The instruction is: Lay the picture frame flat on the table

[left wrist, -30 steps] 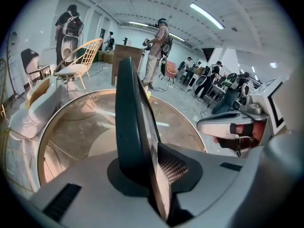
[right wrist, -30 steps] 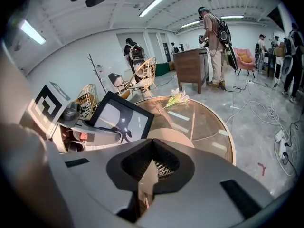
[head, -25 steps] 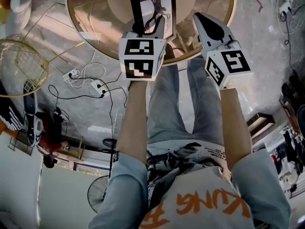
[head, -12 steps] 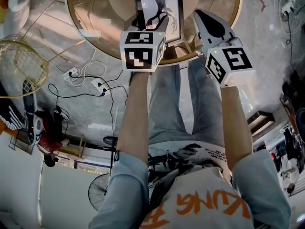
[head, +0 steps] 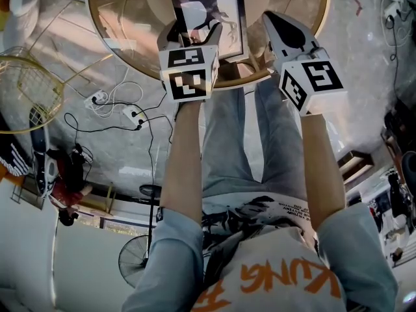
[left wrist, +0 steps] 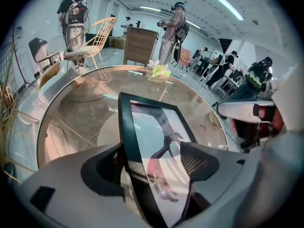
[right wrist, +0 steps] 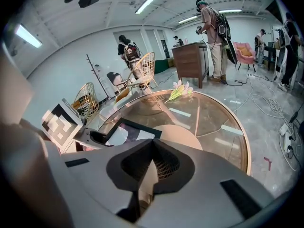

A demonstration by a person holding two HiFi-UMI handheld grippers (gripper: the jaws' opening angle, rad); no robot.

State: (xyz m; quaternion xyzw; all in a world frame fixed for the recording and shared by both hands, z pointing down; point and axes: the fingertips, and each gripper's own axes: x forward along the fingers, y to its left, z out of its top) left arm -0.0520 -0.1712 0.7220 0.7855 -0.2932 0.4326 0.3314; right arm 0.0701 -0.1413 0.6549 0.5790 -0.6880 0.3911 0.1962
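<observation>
The black picture frame [head: 211, 12] with a light print lies close to flat on the round glass table [head: 123, 18], near its front edge. My left gripper [head: 195, 34] reaches over that edge. In the left gripper view the frame's near end [left wrist: 156, 137] sits between the jaws, which are opening, and the pads stand off it. My right gripper [head: 276, 21] hovers just right of the frame, jaws shut with nothing in them [right wrist: 151, 144]. From the right gripper view the frame [right wrist: 126, 132] looks low on the glass [right wrist: 213, 122].
A flower sprig [left wrist: 159, 72] lies at the table's far side. A gold wire chair [head: 29, 90] stands to the left. Power strips and cables [head: 120, 109] trail on the floor. A wooden dresser [left wrist: 140, 44] and several people are farther back.
The frame has tipped down from a lean to nearly flat on the glass. The left jaws have spread apart around its near end. The right gripper has stayed put.
</observation>
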